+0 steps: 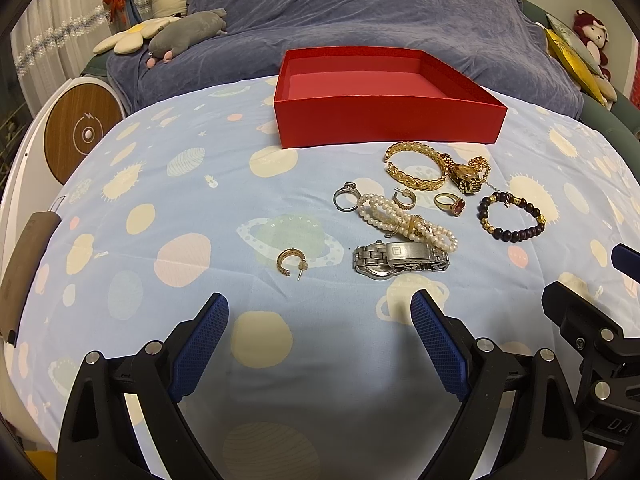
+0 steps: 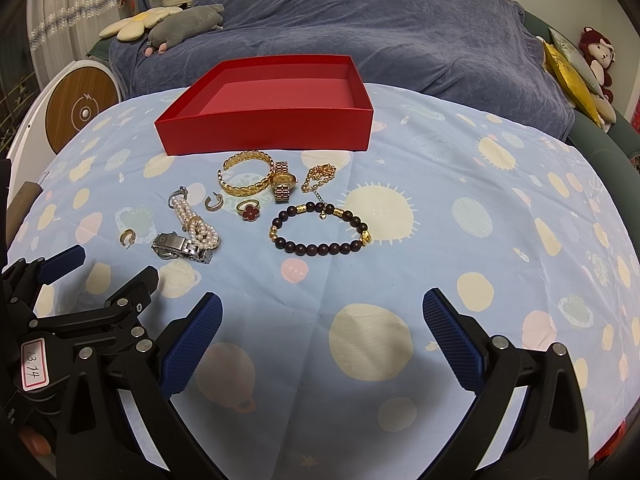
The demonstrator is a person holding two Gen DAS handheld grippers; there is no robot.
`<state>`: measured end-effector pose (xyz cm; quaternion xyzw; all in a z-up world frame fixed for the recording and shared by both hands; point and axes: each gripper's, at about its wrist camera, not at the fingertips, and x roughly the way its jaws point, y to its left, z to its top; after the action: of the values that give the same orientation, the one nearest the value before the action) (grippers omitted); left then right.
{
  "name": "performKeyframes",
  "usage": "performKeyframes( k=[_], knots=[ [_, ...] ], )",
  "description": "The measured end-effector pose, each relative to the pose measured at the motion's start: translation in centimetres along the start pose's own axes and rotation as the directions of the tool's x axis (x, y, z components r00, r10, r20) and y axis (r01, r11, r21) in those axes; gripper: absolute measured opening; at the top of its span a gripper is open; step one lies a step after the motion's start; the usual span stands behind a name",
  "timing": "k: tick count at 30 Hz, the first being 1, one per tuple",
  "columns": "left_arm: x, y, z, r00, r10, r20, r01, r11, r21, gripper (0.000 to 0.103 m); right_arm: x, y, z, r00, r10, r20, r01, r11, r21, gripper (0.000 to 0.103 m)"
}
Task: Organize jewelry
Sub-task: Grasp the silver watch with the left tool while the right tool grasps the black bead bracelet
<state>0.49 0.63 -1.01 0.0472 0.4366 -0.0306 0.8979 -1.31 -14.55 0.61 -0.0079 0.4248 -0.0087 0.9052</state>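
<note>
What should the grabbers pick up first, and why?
Probably the right gripper should reach forward for the bead bracelet. Both grippers are open and empty, the red box holds nothing, and that bracelet lies apart from the other jewelry, straight ahead.

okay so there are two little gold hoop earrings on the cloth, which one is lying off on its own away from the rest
The gold hoop earring nearest the left gripper, lying alone on the cloth left of the silver watch. The other hoop sits among the pile, beside the pearl bracelet.

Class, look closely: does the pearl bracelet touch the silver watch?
Touching. In the left wrist view, the pearl bracelet drapes onto the silver watch band's right end.
</note>
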Motion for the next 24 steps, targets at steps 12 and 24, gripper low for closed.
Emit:
performKeyframes(
  k=[12, 24],
  knots=[
    [0.7, 0.9, 1.0, 0.999, -0.041, -0.002, 0.041, 0.999, -0.008, 0.090, 0.1, -2.2, 0.7, 1.000, -0.011, 0.000, 0.011, 0.999, 0.045, 0.098],
    [2.5, -1.2, 3.0, 0.983, -0.180, -0.032, 0.183, 0.970, 0.163, 0.081, -0.2, -4.3, 0.9, 1.000, -0.007, -0.007, 0.008, 0.997, 0.080, 0.098]
  ],
)
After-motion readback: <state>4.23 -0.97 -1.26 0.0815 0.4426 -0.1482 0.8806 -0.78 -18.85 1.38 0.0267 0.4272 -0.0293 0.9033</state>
